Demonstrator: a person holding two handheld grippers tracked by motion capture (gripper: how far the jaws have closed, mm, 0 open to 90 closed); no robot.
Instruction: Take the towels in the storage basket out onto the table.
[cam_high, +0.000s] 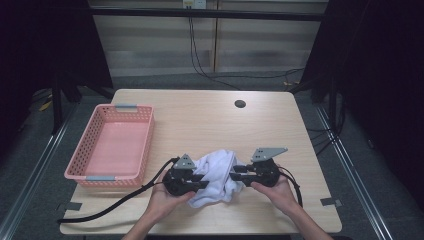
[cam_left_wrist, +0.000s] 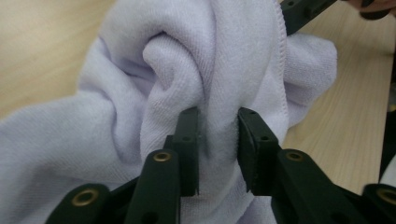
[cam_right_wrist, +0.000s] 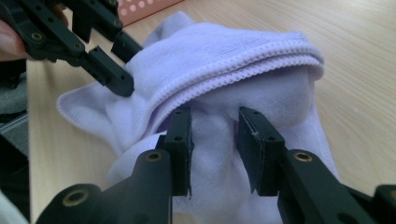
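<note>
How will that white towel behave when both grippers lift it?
The white towel is bunched in soft folds, so it will likely sag and drape. Its looped weave probably resists slipping between the left gripper and right gripper pads.

One white towel (cam_high: 216, 175) bunched at lower centre, one pink basket (cam_high: 92, 167) at left, two grippers, left (cam_high: 202, 181) and right (cam_high: 234, 176), one table (cam_high: 210, 115) under everything

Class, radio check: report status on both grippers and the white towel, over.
Left gripper and right gripper: jaws pinching folds of the white towel. Towel bunched on the table. Pink basket sits apart at left; nothing in the way.
</note>
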